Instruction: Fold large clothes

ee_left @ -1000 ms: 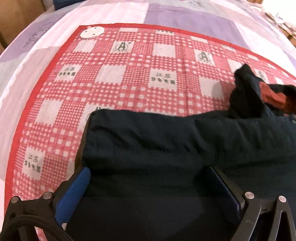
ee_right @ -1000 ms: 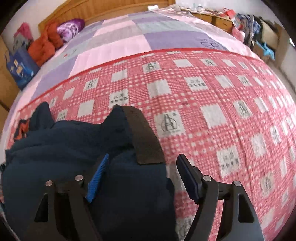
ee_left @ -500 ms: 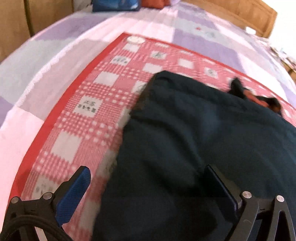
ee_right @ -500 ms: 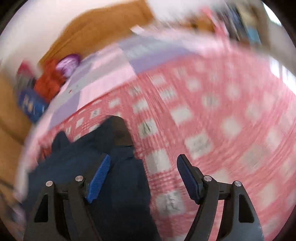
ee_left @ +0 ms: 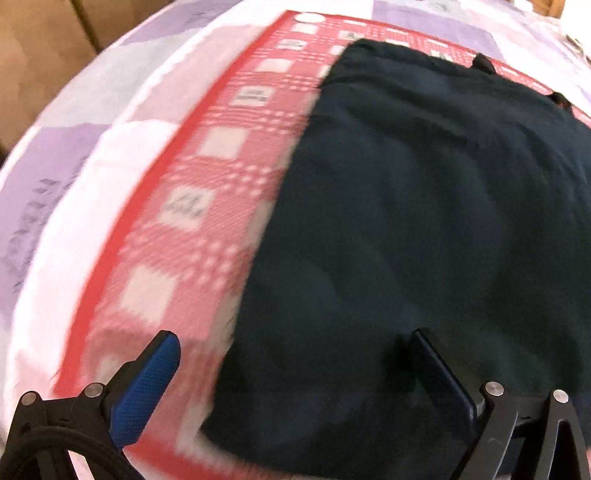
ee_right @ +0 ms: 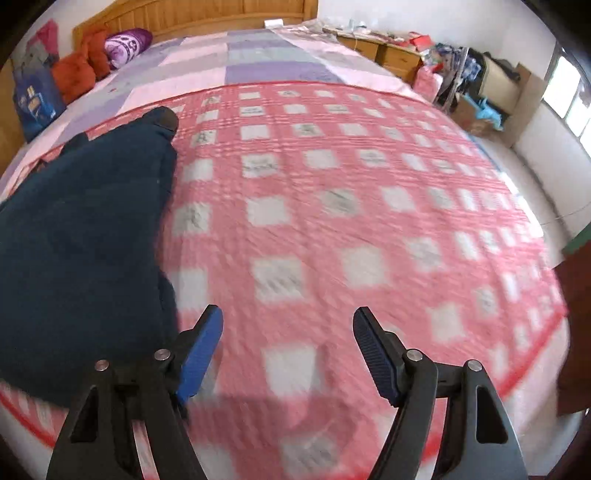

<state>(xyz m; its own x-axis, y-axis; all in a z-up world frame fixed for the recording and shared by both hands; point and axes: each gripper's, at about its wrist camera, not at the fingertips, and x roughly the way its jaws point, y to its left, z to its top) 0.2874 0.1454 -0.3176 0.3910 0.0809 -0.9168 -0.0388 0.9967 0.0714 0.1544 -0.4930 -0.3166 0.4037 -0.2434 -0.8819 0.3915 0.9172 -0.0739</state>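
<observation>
red-and-white checked cloth [ee_right: 332, 206] covers the near part of a wide bed, laid over a pink and purple quilt [ee_right: 258, 62]; a wooden headboard [ee_right: 207, 14], pillows and a cluttered dresser sit at the far end. both views are smeared with motion, so fine detail is lost.

the dark navy garment [ee_left: 424, 221] lies on the checked cloth as a thick, roughly rectangular bundle, near the cloth's red border on the left side. the left gripper [ee_left: 295, 373] hangs over its near edge with its jaws spread wide and nothing pinched between them, one blue pad over bare cloth, the other over the fabric. the right gripper [ee_right: 288, 350] is also spread and empty, over bare checks just beside the garment's right edge.

the risks look like these — a bulky fold this soft could spring back open with neither tool pressing it, and the small dark tabs poking out at the far corners suggest a sleeve or cuff not fully tucked, which could drag loose on the next fold. a grab near the edge could also catch the checked cloth along with the garment — lifting both and skewing the bundle. whether the fold is square i cannot tell through the blur.
</observation>
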